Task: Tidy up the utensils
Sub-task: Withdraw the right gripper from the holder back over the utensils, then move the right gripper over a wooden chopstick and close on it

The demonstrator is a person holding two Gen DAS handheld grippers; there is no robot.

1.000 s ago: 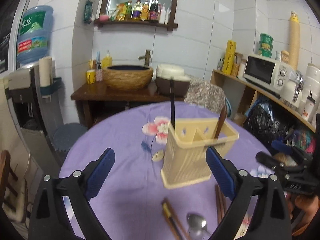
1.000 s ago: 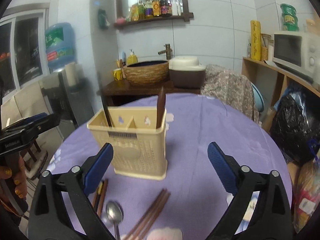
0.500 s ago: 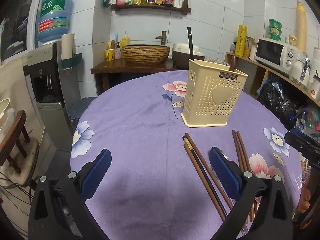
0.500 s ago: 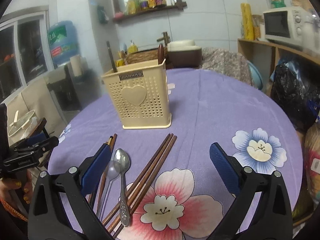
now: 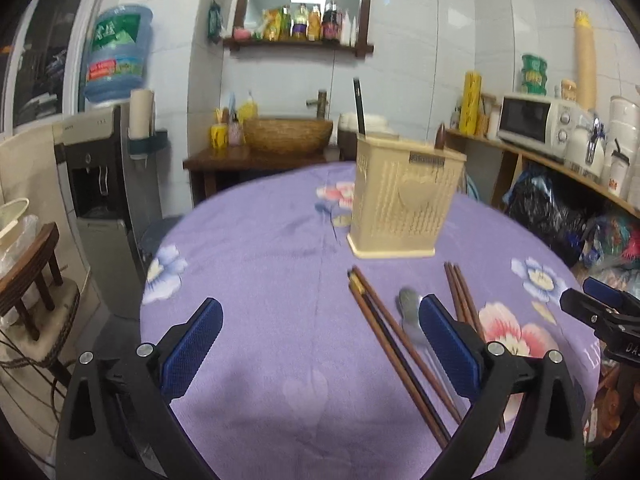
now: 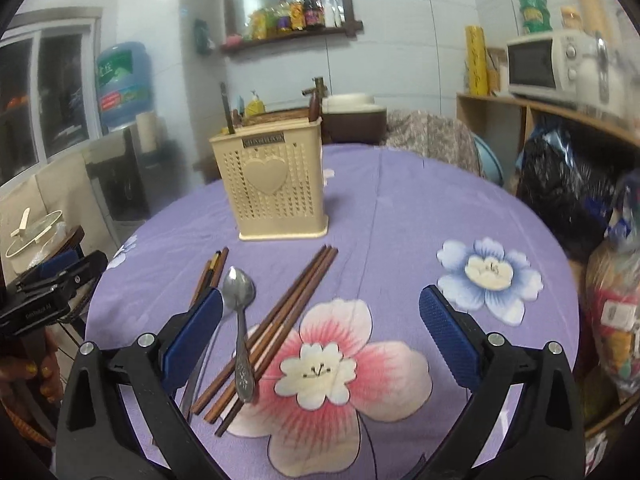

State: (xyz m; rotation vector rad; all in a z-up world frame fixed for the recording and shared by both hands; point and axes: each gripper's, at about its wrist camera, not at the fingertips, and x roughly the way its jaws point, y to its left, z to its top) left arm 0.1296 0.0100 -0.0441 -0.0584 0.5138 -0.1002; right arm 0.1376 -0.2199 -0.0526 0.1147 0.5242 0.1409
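So both grippers, left gripper (image 5: 320, 344) and right gripper (image 6: 320, 338), are hanging wide and empty; next they're needing the spoon (image 6: 240, 320) or chopsticks (image 6: 280, 320) lying before the utensil holder (image 6: 272, 184).

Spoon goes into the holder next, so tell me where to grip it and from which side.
Grip the metal spoon at mid-handle, from above, with the fingers closing across its narrow width. It lies flat, bowl toward the cream holder, its wide end resting across the brown chopsticks, so the handle there is probably slightly raised.
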